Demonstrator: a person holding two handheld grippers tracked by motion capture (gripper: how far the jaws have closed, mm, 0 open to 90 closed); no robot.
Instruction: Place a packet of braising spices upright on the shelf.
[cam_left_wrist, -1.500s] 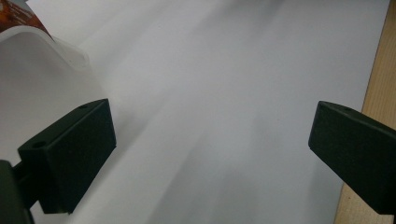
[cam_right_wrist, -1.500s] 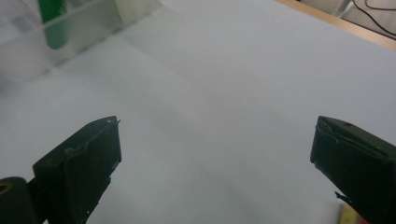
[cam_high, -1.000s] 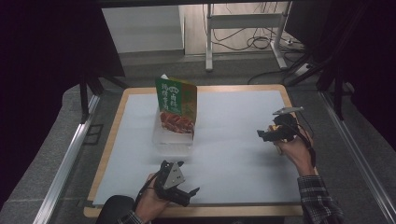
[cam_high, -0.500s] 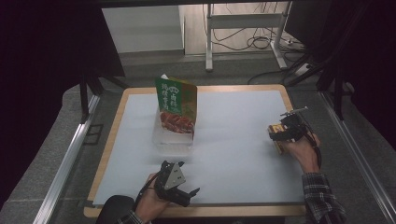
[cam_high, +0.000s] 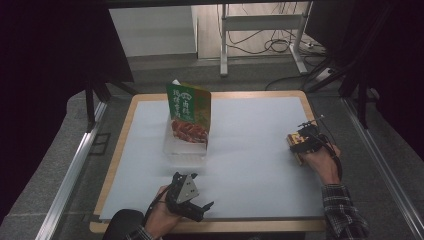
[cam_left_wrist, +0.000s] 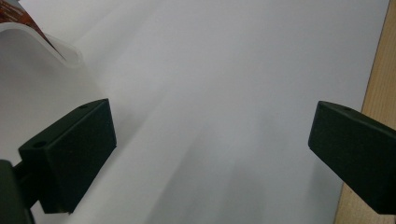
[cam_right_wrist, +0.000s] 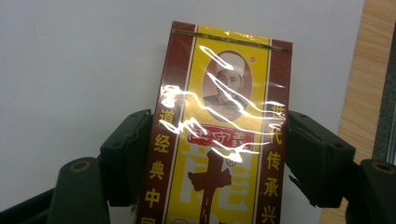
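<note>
A: Report the right gripper (cam_high: 300, 145) and its load.

B: The right gripper pinches a yellow-and-maroon packet (cam_right_wrist: 219, 140). In the right gripper view the two jaws press on the packet's long maroon edges, one on each side, at about mid-length. The packet's sealed top end projects forward past the jaw tips; its lower end runs back between the jaws toward the camera. The glossy film shows wrinkled glare, so the wrapper is judged thin and liable to slip or crumple under excess force.

A: Position relative to the white mat (cam_high: 250, 150)?

B: The packet sits over the mat's right margin, close to the wooden table edge (cam_right_wrist: 369, 70), and well apart from the clear tray (cam_high: 185, 150) near the mat's centre-left. Whether the packet rests on the mat or is lifted just off it cannot be told.

A: Why an edge-to-edge grip?

B: Judgement: clamping across the narrow width keeps the flat face level and leaves the free end clear for placing.

A: Left gripper (cam_left_wrist: 210, 140)?

B: Its jaws stand wide apart with nothing between them, low over the mat's near edge, forward of the person's hand. A corner of the tray shows at the upper left of the left gripper view. A green pouch (cam_high: 189, 107) stands upright in the tray, tilted slightly.

A: Likely purpose?

B: Judgement: the tray is the probable destination, with the left gripper kept in reserve to steady it.
</note>
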